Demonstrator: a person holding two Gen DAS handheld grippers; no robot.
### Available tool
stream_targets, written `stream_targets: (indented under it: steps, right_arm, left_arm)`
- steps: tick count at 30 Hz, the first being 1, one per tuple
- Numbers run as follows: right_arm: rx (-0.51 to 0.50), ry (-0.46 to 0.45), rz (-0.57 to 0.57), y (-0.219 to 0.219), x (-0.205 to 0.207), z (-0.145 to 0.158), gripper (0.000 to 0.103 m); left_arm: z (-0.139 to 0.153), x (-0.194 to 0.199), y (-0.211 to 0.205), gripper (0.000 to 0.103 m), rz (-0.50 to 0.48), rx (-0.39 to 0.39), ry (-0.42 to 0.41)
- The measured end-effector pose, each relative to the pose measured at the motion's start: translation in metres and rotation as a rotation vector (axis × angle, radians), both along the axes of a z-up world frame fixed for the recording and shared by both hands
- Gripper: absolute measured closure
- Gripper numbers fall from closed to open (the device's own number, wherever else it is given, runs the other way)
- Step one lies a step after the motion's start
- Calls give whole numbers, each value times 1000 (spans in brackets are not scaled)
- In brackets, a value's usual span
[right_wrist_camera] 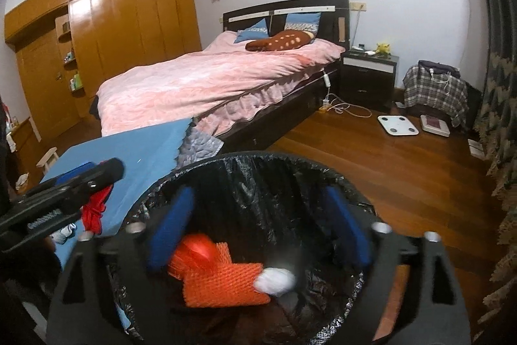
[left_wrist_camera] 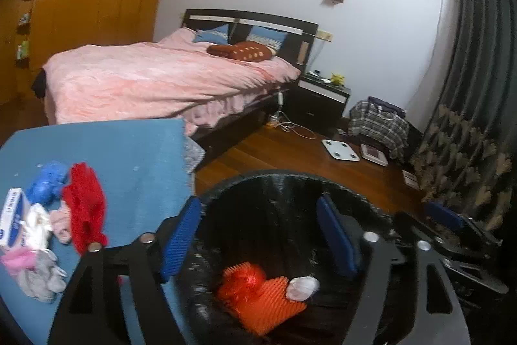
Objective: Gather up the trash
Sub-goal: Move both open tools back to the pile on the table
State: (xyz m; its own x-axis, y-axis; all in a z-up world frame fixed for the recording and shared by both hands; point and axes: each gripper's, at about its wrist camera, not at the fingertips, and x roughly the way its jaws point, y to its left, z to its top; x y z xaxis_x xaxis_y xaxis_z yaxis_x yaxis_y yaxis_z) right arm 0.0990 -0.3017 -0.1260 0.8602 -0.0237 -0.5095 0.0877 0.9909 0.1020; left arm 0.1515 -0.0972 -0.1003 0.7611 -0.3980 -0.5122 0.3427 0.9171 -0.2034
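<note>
Both grippers hang over the mouth of the trash bin (left_wrist_camera: pixel 290 183), which is lined with a black bag and stands just beside the blue table (left_wrist_camera: pixel 135 151). The left gripper (left_wrist_camera: pixel 258 235) has its jaws spread wide with nothing between them; the right gripper (right_wrist_camera: pixel 255 232) is likewise wide and empty. Inside the bin lie an orange foam net (right_wrist_camera: pixel 223 283), a shiny red wad (right_wrist_camera: pixel 200 245) and a white paper ball (right_wrist_camera: pixel 274 280), so part of the job looks done.

The trash not yet collected sits on the table, on the side away from the bin: a red net (left_wrist_camera: pixel 84 199), a blue wad (left_wrist_camera: pixel 48 180), a white and blue box (left_wrist_camera: pixel 13 215), white paper (left_wrist_camera: pixel 38 225) and a pink and grey bundle (left_wrist_camera: pixel 32 267).

The main risks, as I judge them: a gripper swinging back toward the table could catch the bin's rim or the loose edge of the bag and tip the bin or pull the liner in. The two grippers are close together over the bin, so they could knock each other if both move at once. The soft scraps lie touching, so a careless grab may drag a neighbour off the table edge.

Open floor (right_wrist_camera: pixel 387 167) lies beyond the bin toward the bed (right_wrist_camera: pixel 210 77), and the table's middle is bare, giving room to reach.
</note>
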Motion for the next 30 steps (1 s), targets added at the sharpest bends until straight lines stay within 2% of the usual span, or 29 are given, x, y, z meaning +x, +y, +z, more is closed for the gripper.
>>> stream_targets:
  steps: [3, 7, 21, 30]
  right_arm:
    - [10, -10, 9, 4, 0, 3, 8]
    - [21, -18, 34, 18, 2, 7, 7]
    - [42, -15, 233, 116, 31, 17, 7]
    - [32, 8, 331, 178, 56, 8, 7]
  left_arm:
    - [4, -3, 15, 16, 41, 19, -12]
    - [9, -11, 46, 11, 106, 39, -26]
    - [12, -30, 165, 10, 361, 135, -54]
    - [-4, -23, 234, 10, 492, 166, -24]
